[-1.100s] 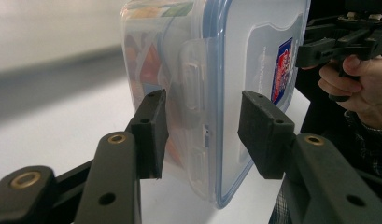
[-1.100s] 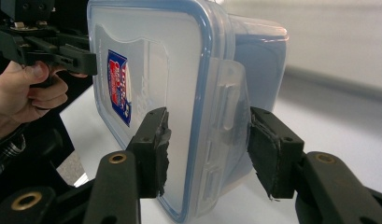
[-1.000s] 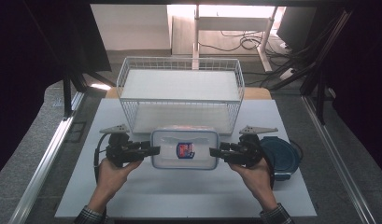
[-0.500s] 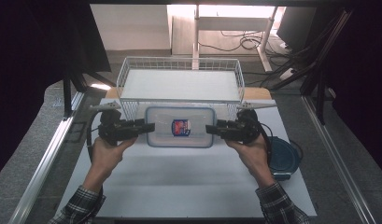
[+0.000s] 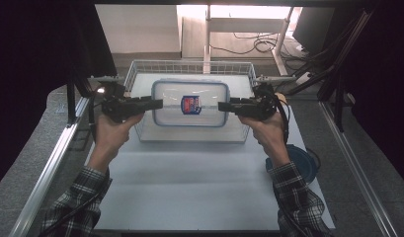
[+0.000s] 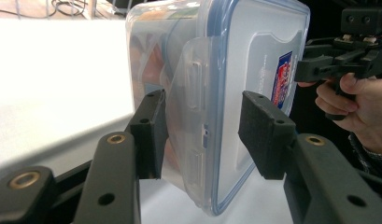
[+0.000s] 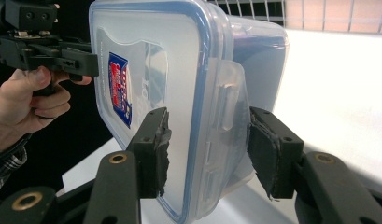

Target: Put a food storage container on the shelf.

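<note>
two grippers (image 5: 157, 103) (image 5: 223, 105) hold container (image 5: 189, 103) above wire basket (image 5: 241, 136); blue lid (image 5: 303, 163) nearby.

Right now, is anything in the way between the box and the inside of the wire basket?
Nothing visible is. The lidded box hangs over the open wire basket, held at its ends by the left tongs and right tongs.

High view: looks from above the person's side, forward and down on the table (image 5: 189, 182), far enough to take in both forearms and the wire basket (image 5: 189, 69).
Left gripper view: rides on the left gripper (image 6: 202, 135), very near, looks along its jaws across to the right gripper (image 6: 340, 63).
Right gripper view: rides on the right gripper (image 7: 205, 149), equally near, faces the opposite way.
Shared part: all three see the lidded clear container (image 5: 190, 103) from different sides.
</note>
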`<state>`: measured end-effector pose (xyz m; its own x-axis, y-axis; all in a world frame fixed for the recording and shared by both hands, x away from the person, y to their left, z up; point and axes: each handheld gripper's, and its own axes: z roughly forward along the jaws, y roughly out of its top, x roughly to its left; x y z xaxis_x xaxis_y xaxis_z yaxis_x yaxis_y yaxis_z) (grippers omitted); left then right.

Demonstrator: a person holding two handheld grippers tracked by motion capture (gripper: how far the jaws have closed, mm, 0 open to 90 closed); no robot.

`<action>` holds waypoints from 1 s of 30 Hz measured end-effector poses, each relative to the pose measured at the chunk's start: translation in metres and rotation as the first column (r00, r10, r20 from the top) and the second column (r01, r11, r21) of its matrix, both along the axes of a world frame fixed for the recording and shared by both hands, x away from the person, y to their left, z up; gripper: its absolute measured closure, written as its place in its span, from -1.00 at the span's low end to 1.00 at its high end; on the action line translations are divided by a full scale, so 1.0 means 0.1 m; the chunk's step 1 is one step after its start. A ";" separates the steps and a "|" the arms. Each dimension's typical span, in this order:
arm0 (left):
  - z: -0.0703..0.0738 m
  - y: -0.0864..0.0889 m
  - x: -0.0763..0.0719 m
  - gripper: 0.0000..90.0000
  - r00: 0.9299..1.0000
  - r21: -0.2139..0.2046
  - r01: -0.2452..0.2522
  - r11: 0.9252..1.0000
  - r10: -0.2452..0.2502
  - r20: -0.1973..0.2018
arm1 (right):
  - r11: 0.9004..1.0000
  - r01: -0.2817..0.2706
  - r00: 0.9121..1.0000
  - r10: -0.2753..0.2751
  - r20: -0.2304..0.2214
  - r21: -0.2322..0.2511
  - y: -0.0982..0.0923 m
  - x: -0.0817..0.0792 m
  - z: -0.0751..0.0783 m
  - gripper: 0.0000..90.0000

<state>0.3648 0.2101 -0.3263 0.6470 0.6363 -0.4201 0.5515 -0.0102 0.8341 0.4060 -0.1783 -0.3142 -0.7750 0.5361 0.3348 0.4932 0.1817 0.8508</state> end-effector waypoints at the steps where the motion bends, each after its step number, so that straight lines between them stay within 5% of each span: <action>1: 0.06 0.01 0.06 0.16 1.000 0.001 -0.002 1.000 0.002 0.002 | 1.000 0.001 1.000 -0.001 -0.001 0.002 0.00 0.03 0.02 0.10; 15: 0.17 0.06 0.53 0.16 0.999 -0.071 -0.035 0.997 0.033 -0.026 | 0.999 0.039 0.999 -0.038 -0.037 0.028 0.04 0.46 0.17 0.10; 30: 0.02 0.06 0.70 0.15 0.996 -0.115 -0.056 0.992 0.046 -0.081 | 0.996 0.081 0.995 -0.079 -0.063 0.031 0.08 0.66 0.13 0.07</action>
